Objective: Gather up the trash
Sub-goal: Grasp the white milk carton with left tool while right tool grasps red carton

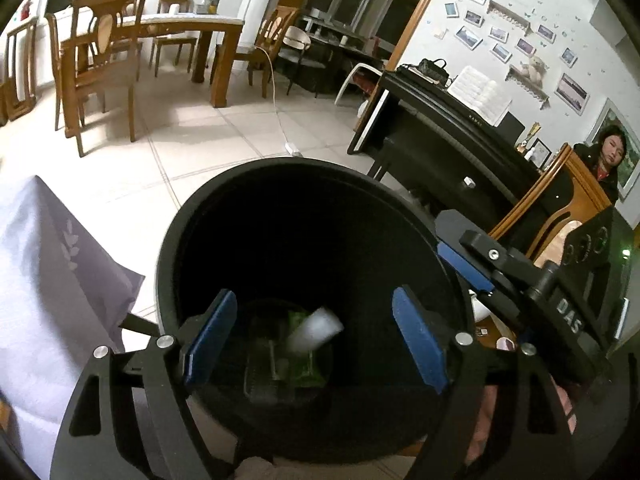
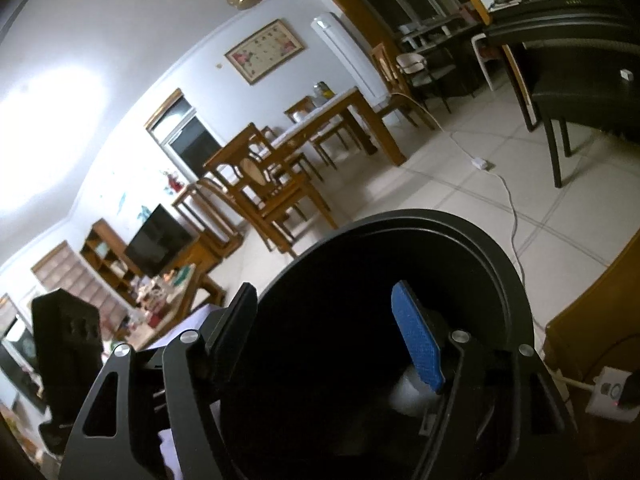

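- White paper roll [image 1: 316, 330], blurred and seemingly mid-fall, inside the black trash bin [image 1: 224, 196], directly below and between the left gripper [image 1: 316, 336]'s spread blue pads [image 1: 210, 336]; touched by neither pad.
- Long axis of the roll tilted, upper end toward the picture's upper right, lower end toward the bin floor at lower left; whether already resting on the litter cannot be told.
- Beneath it on the bin floor: a green wrapper [image 1: 302, 356] and a clear plastic tray [image 1: 268, 376], lying flat.
- Left gripper released and empty, jaws wide, aimed steeply down into the bin mouth; clearly the nearer tool to the roll.
- Right gripper [image 2: 332, 340] also unclenched and empty, poised over the bin's rim [image 2: 516, 280] from the other side; a white blurred shape [image 2: 408, 394], probably the same roll, glimpsed just under its blue pad [image 2: 416, 340].
- Drop apparently made; next move judged to be a withdrawal of both tools up and away from the bin, back toward remaining litter.
- Around the bin: lilac cloth [image 1: 52, 280] just beside it, pale tiled floor [image 1: 200, 140], black piano [image 1: 448, 128] and wooden dining table [image 1: 188, 28] well apart.
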A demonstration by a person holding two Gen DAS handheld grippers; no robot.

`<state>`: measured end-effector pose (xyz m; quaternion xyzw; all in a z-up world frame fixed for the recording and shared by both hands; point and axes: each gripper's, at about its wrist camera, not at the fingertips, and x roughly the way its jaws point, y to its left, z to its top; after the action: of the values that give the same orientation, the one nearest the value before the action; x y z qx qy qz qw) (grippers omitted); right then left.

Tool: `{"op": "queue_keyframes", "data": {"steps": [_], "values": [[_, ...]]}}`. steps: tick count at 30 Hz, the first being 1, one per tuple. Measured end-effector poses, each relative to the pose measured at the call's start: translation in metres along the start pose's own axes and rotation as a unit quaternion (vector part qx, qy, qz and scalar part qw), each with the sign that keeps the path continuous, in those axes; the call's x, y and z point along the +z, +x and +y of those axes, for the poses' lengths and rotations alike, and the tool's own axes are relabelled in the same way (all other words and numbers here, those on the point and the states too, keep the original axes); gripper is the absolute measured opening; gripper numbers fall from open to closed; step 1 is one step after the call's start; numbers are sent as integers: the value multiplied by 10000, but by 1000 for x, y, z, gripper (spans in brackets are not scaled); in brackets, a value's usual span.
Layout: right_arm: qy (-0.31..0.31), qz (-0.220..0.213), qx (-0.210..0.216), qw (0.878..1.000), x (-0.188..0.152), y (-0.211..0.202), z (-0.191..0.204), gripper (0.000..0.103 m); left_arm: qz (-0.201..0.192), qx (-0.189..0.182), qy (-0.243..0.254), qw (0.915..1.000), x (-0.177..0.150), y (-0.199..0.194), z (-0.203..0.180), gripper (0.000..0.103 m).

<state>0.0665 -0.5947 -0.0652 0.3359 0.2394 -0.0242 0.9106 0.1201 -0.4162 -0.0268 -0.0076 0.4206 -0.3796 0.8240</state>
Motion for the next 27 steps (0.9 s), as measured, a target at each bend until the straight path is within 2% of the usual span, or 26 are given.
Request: {"op": "queue_keyframes", "data": {"steps": [7, 8, 9, 10, 16, 17, 19, 23, 25, 27], "values": [[-260, 41, 243, 9994, -9, -15, 41, 70, -370, -60, -131, 9992, -9, -60, 4, 80], [-316, 75, 298, 9990, -12, -16, 50, 70, -461, -46, -172, 9988, -13, -75, 9, 84], [-358, 108, 346, 9987, -13, -17, 58, 70, -541, -11, -196, 9983, -15, -86, 12, 91], [-413, 149, 408, 9982, -15, -17, 68, 70, -666, 58, -217, 9975, -19, -101, 17, 92], [-963, 638, 972, 9885, -44, -6, 158, 71, -1072, 527, -389, 9921, -46, -179, 55, 92], [-1061, 745, 1063, 9859, -50, -2, 175, 75, -1123, 679, -401, 9905, -49, -192, 62, 92], [-1236, 882, 1208, 9810, -62, 3, 205, 77, -1292, 1133, -461, 9840, -58, -225, 84, 92], [-1683, 1317, 1599, 9637, -91, 21, 279, 77, -1502, 1982, -903, 9644, -74, -282, 139, 92], [-1865, 1488, 1744, 9553, -103, 30, 311, 77, -1463, 2467, -1107, 9516, -82, -302, 171, 92], [-2125, 1666, 1790, 9461, -119, 41, 345, 77, -1205, 2898, -1082, 9433, -87, -306, 197, 92]]}}
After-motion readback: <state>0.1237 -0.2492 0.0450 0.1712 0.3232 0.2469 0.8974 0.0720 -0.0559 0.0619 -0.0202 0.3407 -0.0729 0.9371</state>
